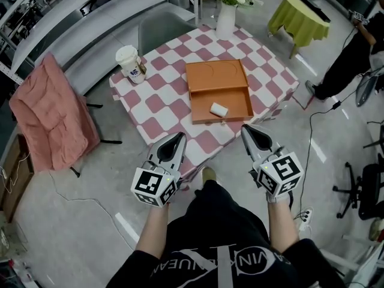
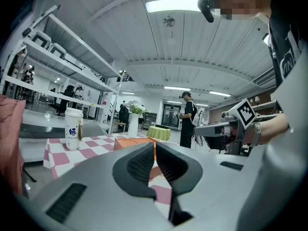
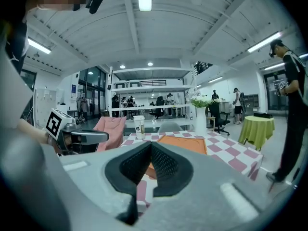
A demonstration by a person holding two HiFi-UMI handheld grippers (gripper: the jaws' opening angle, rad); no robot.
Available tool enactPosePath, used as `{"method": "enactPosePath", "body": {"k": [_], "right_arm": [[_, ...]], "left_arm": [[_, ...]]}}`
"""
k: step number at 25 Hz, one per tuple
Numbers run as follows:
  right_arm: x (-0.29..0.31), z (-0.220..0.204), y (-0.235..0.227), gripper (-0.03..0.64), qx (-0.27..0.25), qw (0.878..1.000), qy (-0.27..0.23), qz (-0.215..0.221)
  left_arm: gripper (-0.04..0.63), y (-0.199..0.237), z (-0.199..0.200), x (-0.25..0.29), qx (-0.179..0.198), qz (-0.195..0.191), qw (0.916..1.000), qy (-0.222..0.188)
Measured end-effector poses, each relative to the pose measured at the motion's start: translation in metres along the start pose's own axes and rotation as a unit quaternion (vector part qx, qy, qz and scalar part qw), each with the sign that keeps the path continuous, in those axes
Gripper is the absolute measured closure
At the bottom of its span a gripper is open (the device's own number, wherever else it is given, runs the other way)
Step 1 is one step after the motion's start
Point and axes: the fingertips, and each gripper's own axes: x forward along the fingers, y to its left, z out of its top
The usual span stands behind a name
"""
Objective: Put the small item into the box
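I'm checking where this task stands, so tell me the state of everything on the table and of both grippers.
orange box: open, its compartment facing the person.
small white item: lying inside the box's open compartment.
cup: upright, lid on.
vase: upright, holding flowers.
left gripper: jaws together, nothing between them.
right gripper: jaws together, nothing between them.

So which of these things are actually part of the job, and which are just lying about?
Part of the job: orange box; small white item inside it; left tool; right tool, both shut and empty.
Just lying about: paper cup; flower vase; pink cloth; green table.
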Motion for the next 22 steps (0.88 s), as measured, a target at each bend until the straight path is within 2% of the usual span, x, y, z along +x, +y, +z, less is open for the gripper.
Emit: {"method": "enactPosePath", "body": {"k": [22], "right_arm": [[-0.042,-0.008,0.034,0.611,-0.007,1.000,-0.020,-0.006]], "left_arm": [[0.577,-0.027,-0.015,-0.050,0.001,0.009,1.0000,0.001]]}}
